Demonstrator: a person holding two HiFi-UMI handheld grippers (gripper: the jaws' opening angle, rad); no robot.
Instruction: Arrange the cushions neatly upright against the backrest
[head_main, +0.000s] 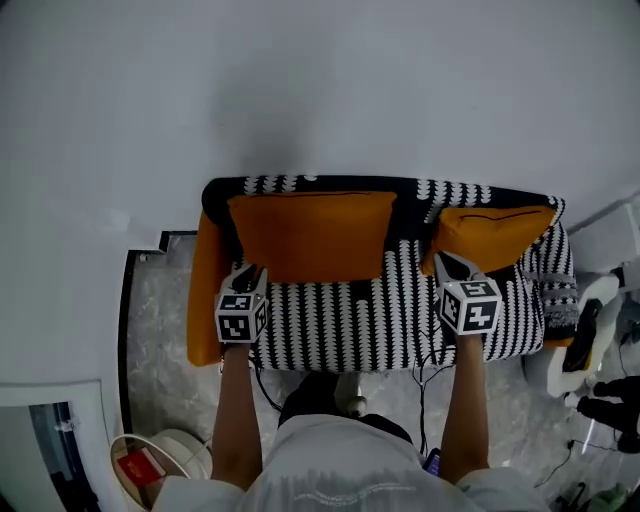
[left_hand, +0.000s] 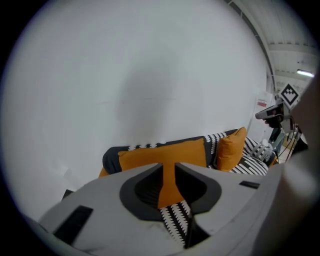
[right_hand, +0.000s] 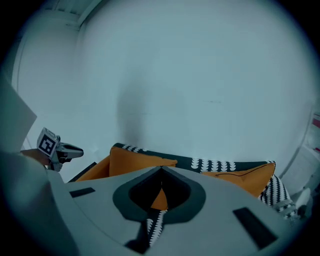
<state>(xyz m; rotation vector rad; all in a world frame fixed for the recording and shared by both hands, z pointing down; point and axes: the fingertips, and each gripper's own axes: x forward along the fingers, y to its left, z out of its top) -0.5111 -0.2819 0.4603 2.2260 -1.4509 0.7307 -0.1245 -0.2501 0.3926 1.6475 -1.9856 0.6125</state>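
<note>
Two orange cushions stand against the backrest of a black-and-white patterned sofa. The wide left cushion stands upright. The right cushion leans back at a slant. My left gripper is at the left cushion's lower left corner, jaws open, with the cushion and seat showing through the gap. My right gripper is at the right cushion's lower left corner, with its tips together and nothing between them.
A white wall rises behind the sofa. An orange armrest closes the sofa's left end. A round bin sits on the marble floor at lower left. Cables and white equipment crowd the floor to the right.
</note>
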